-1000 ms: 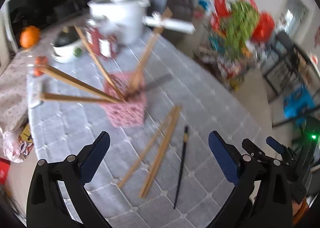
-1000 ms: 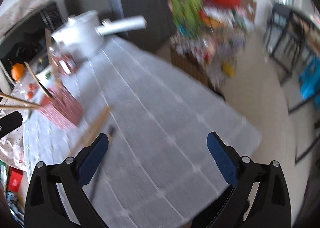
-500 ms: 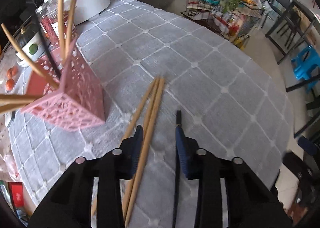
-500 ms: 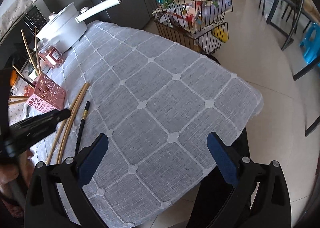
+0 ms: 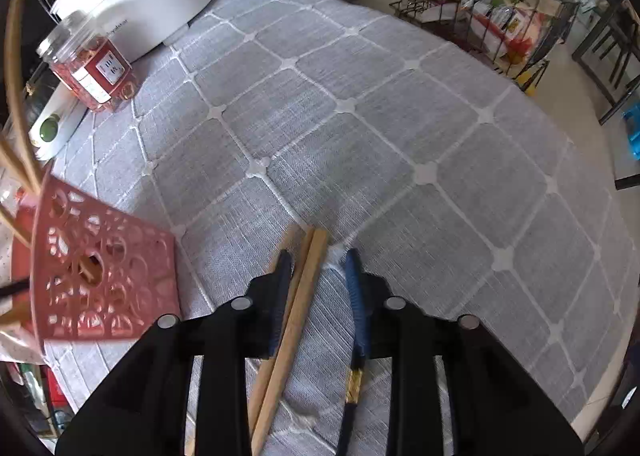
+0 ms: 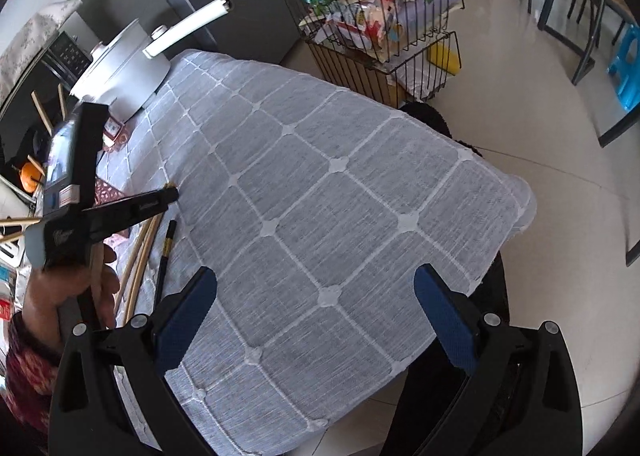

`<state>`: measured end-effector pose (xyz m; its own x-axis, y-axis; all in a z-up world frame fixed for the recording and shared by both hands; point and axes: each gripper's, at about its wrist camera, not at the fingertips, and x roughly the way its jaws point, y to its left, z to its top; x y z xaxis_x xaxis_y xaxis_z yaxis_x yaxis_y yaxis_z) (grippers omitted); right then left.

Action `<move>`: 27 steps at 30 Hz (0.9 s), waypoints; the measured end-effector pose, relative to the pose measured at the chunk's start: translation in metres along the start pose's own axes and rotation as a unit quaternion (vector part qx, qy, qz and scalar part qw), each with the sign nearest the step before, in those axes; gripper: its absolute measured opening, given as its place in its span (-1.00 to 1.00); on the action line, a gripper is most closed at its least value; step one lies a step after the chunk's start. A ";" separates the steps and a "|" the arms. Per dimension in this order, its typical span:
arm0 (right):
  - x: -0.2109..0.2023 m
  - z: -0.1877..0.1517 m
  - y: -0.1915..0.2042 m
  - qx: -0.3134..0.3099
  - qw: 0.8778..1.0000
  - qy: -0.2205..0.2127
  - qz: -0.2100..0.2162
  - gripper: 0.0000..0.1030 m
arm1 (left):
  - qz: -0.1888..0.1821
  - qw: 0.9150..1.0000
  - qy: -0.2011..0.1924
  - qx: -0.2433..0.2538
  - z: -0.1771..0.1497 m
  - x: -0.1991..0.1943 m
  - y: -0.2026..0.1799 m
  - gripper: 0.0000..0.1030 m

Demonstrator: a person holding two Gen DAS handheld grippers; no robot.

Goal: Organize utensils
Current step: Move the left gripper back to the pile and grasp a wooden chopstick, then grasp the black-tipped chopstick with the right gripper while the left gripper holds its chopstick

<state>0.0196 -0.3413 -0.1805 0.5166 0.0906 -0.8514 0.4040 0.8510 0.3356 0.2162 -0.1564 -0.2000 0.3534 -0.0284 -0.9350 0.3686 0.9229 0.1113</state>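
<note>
Left tongs (image 5: 316, 268) straddle 2 wooden chopsticks (image 5: 298, 296), not clamped; closing may pinch both. Right tongs (image 6: 316, 316) gape empty.

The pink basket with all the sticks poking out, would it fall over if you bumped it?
Probably. The pink basket looks like thin, holey plastic, so likely light. Long chopsticks lean far out its top, likely making it tippy.

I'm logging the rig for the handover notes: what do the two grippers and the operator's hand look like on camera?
Both the left gripper and right gripper have matte black angular frames with silver pivot bolts and textured dark blue finger pads. From the right wrist view, the left unit's body carries a small red-and-white label. The bare hand gripping it shows a dark red patterned sleeve.
</note>
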 end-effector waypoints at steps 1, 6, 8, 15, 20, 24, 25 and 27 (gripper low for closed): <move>0.001 0.001 -0.002 0.004 1.000 0.002 0.003 0.87 | -0.012 1.000 0.010 -0.007 0.001 0.000 0.003 -0.55; -0.003 0.003 -0.003 0.009 1.000 0.002 0.014 0.87 | -0.057 0.997 0.047 -0.009 -0.013 -0.006 0.011 -0.86; -0.005 0.001 0.000 0.004 1.000 0.001 0.014 0.87 | -0.065 0.997 0.050 -0.010 -0.027 -0.013 0.013 -0.87; 0.002 -0.005 0.025 -0.024 0.999 0.023 0.015 0.87 | -0.089 0.996 0.010 -0.023 -0.081 -0.057 0.019 -0.87; 0.023 -0.003 0.056 -0.038 0.998 0.054 0.021 0.87 | -0.126 0.989 -0.053 -0.053 -0.117 -0.104 0.049 -0.87; 0.048 0.002 0.086 -0.033 0.995 0.090 0.029 0.85 | -0.140 0.983 -0.089 -0.073 -0.138 -0.127 0.071 -0.87; 0.052 0.003 0.093 -0.033 0.994 0.096 0.027 0.84 | -0.143 0.982 -0.099 -0.077 -0.143 -0.133 0.077 -0.87; 0.065 0.008 0.110 -0.036 0.993 0.111 0.020 0.72 | -0.146 0.979 -0.118 -0.083 -0.148 -0.146 0.086 -0.87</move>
<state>0.1032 -0.2461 -0.1955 0.3492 0.2308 -0.9082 0.3277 0.8779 0.3490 0.0692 -0.0157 -0.1034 0.4498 -0.3710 -0.8124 0.3467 0.9109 -0.2240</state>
